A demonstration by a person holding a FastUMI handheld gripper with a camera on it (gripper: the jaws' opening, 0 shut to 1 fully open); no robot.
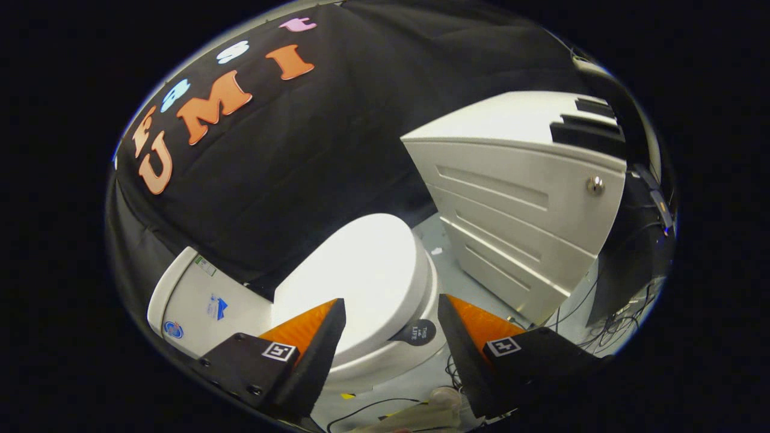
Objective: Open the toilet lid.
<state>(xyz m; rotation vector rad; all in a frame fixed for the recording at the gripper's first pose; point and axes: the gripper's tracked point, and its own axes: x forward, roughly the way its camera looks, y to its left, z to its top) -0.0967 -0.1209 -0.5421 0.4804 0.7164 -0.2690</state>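
So my gripper (391, 328) is hanging above the toilet with the fingers spread wide apart, nothing between them but air. The toilet lid (361, 276) is shut flat, sitting in the lower middle of the frame, just beyond and partly between my fingertips. The tank (198, 304) is off to the lower left, so the hinge end is that way and the free front edge is toward the right, near that little round dark tab (419, 332) on the lip.

What I reckon works best: go for the front lip by the tab, not the top surface. It's smooth and rounded, so pinching from above would probably just slip off. I'd drop down, get one finger under the rim and one on top, close up, then swing it in an arc toward the tank rather than pulling straight up.

Watch the white cabinet (517, 204) at right and the loose cables (385, 406) on the floor at the bottom.
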